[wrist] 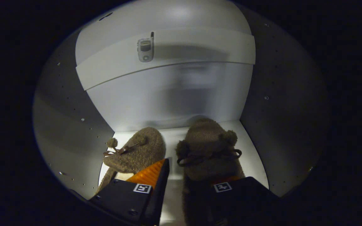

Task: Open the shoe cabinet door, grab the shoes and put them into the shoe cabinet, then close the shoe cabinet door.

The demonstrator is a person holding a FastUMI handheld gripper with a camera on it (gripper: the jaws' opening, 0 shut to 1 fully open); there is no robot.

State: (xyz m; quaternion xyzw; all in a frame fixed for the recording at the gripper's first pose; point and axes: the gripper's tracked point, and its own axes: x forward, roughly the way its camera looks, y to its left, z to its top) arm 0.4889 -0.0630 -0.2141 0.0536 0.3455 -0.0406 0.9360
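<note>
I am looking into the white shoe cabinet (pixel 174 94). Two brown fuzzy slippers with pompoms and bows lie side by side on its bottom shelf (pixel 250 157), toes toward the back wall. The left slipper (pixel 140 150) sits just ahead of my left finger. The right slipper (pixel 207 147) runs back between my fingers, its heel end partly hidden under the right finger. My gripper (pixel 193 175) is open: a strip of white shelf shows between the left finger and the right slipper.
An upper shelf (pixel 200 47) crosses the cabinet above the slippers, with a small grey handset-like device (pixel 145 49) at its front edge. Grey side walls (pixel 74 125) with rows of peg holes close in on both sides.
</note>
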